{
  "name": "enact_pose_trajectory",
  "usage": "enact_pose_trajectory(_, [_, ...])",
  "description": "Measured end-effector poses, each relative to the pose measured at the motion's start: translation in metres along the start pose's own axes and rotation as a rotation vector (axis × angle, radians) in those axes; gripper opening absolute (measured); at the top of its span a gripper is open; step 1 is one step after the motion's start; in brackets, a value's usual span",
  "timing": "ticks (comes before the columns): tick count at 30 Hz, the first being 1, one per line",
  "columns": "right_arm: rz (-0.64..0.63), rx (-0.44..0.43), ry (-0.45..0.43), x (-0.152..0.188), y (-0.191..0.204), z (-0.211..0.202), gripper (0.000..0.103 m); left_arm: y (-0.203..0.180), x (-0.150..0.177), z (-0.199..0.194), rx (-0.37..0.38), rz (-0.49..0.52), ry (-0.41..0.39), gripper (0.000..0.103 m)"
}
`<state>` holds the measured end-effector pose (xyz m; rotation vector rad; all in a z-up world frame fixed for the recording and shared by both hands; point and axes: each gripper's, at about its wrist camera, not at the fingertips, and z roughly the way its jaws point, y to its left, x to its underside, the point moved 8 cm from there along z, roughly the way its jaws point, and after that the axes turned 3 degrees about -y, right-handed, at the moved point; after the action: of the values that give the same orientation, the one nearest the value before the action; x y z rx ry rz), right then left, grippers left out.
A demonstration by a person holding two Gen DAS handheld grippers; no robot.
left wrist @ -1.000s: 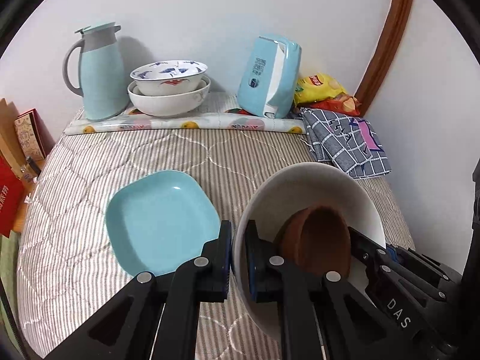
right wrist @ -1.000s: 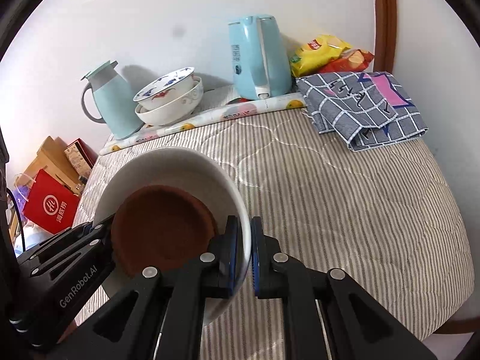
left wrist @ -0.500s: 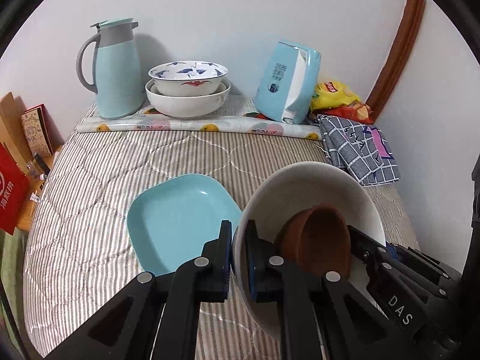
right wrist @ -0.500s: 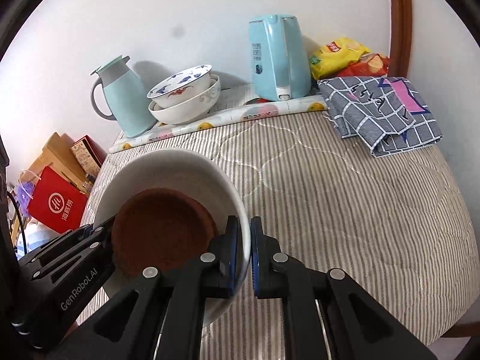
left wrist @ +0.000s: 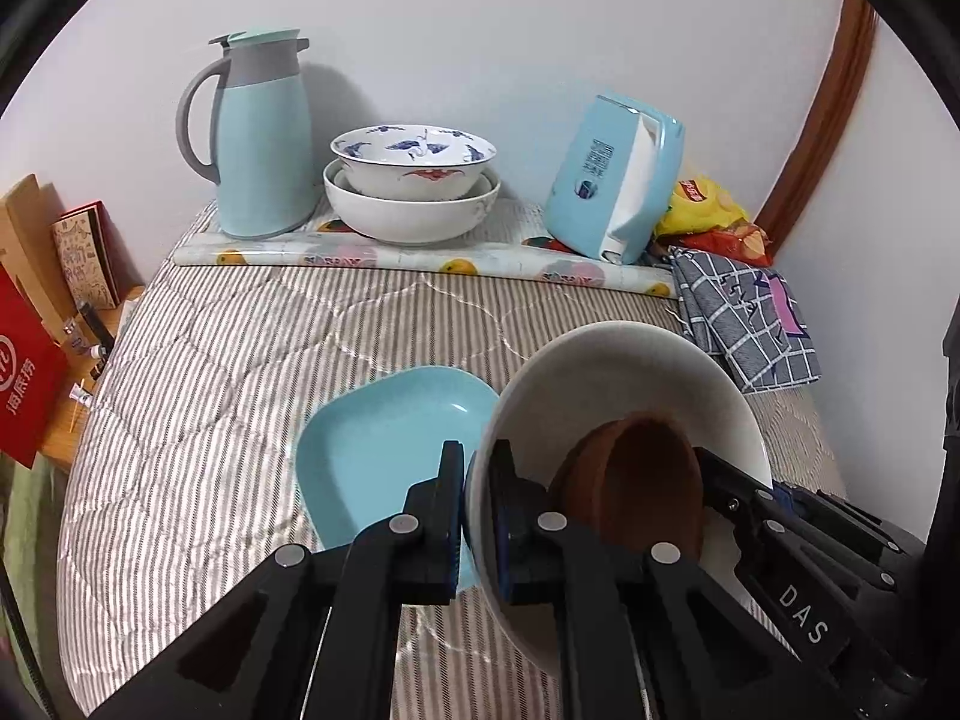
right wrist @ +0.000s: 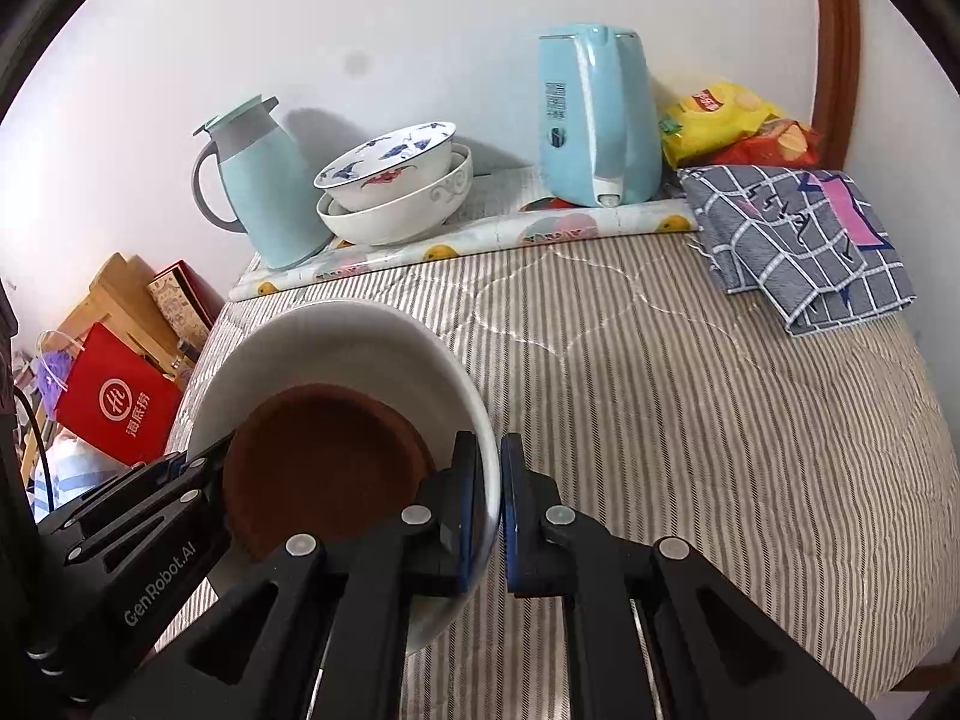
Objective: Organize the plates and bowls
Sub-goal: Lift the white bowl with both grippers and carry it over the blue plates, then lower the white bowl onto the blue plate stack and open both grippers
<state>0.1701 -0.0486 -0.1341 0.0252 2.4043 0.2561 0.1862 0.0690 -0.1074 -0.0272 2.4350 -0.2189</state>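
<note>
Left gripper (left wrist: pixel 478 507) and right gripper (right wrist: pixel 500 498) each clamp opposite rims of the white bowl (left wrist: pixel 606 372) — held above the striped bed (right wrist: pixel 690 396), mouth tilted toward the cameras (brown bowl (right wrist: pixel 324 468) nested inside). Blue plate (left wrist: pixel 384 444) lies flat just beside it.

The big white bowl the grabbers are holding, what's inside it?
Inside the big white bowl sits a small brown bowl, tipped against its wall. The left gripper and right gripper pinch opposite rims. Whatever lies under the brown bowl is covered.
</note>
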Motion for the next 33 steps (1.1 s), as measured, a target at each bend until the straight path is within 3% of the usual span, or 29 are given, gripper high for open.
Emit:
enact_pose_trajectory(18, [-0.04, -0.036, 0.029, -0.005, 0.032, 0.039, 0.008, 0.042, -0.006, 0.021, -0.032, -0.041, 0.015, 0.009])
enact_pose_trajectory(33, [-0.044, -0.04, 0.088, 0.002, 0.042, 0.081, 0.008, 0.066, 0.001, 0.059, -0.041, -0.066, 0.072, 0.009])
